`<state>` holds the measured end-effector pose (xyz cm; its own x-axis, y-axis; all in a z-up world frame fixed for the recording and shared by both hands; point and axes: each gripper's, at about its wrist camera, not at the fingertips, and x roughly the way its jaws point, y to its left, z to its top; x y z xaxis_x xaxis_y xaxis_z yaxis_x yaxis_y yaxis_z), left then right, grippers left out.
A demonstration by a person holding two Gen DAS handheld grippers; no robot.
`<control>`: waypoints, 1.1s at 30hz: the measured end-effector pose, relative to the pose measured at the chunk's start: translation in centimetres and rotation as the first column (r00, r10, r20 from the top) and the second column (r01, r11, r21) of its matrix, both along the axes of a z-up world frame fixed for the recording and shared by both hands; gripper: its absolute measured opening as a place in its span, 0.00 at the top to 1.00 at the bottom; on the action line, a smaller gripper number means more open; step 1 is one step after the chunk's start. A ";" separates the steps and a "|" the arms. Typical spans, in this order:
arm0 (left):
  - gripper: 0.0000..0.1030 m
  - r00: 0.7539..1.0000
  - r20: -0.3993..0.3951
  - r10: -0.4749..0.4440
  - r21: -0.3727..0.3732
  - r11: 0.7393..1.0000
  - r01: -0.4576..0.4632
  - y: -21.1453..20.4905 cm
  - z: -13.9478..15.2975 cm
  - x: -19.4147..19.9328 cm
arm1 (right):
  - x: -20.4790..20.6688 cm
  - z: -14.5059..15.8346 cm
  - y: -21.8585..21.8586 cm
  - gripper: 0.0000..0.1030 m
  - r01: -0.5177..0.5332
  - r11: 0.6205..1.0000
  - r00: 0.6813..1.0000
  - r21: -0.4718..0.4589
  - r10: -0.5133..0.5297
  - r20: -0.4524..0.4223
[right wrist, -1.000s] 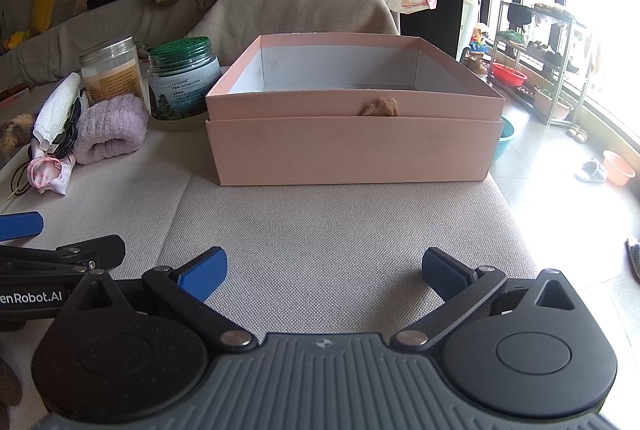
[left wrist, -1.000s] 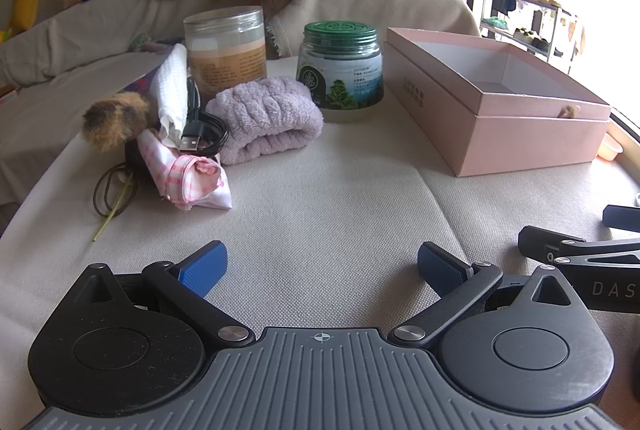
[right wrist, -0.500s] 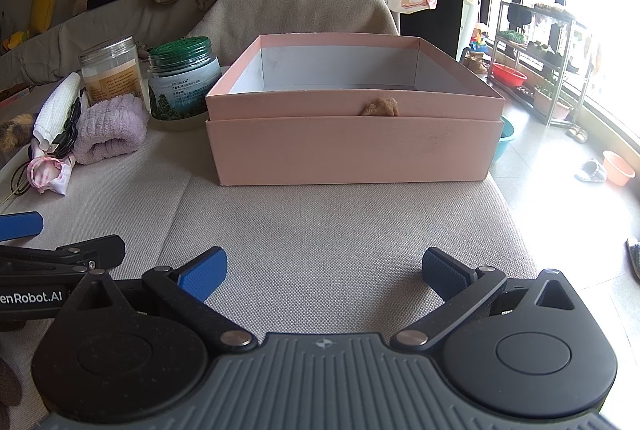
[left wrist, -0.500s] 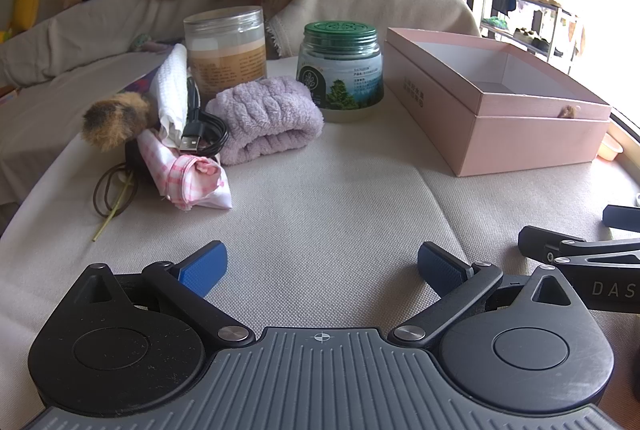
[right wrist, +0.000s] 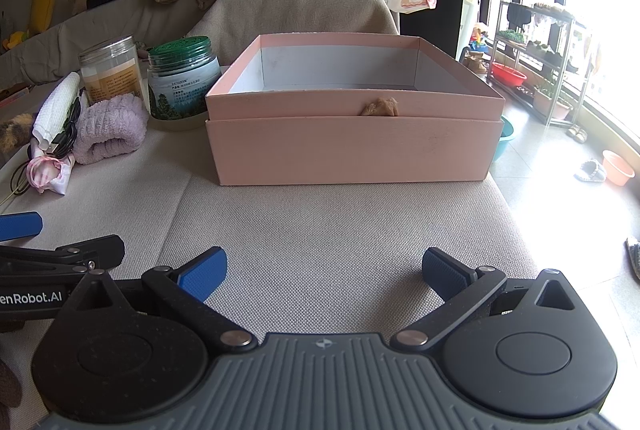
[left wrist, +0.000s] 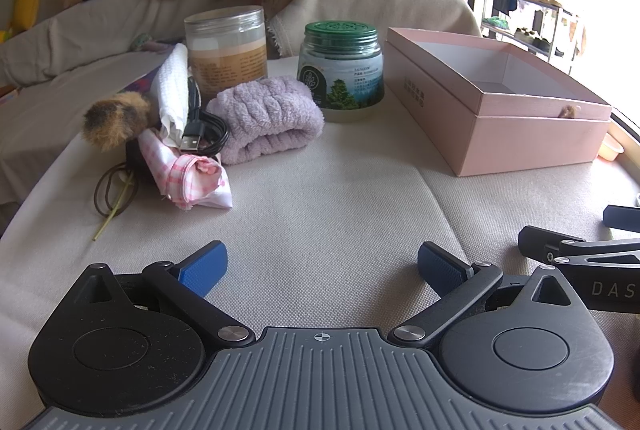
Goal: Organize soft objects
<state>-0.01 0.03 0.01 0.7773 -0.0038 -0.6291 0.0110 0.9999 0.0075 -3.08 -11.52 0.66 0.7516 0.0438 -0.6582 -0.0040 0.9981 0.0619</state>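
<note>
Between the spread blue pads of the left gripper [left wrist: 322,262] lies only bare beige cloth; the jaws hold nothing. Beside it, the right gripper [right wrist: 324,268] is likewise wide open and empty, low over the same cloth-covered table [right wrist: 332,242]. Straight ahead of the right gripper, toward the table's far right corner, stands an open pink box [right wrist: 354,149] with a small tan scrap [right wrist: 381,107] hanging over its near rim. Ahead of the left gripper, toward the far left edge, the soft things lie bunched: a purple towel roll [left wrist: 266,117], a pink checked cloth [left wrist: 188,171] touching its left side, a white rolled cloth [left wrist: 173,93] and a brown furry ball [left wrist: 114,119]. A black USB cable [left wrist: 200,127] lies among them. Just behind stand a clear jar [left wrist: 226,49] and a green-lidded jar [left wrist: 342,69].
</note>
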 end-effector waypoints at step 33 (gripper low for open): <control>0.01 0.930 0.301 -0.213 -0.077 0.966 0.246 18.2 11.4 6.5 | 2.1 1.1 1.0 0.00 -0.205 0.979 0.962 -0.002 0.201 -0.185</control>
<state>6.54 18.21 11.39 0.8942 -0.2605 -0.3640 0.2541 0.9649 -0.0662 -0.97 -10.50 1.73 0.5950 0.1681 -0.7859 -0.1974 0.9785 0.0598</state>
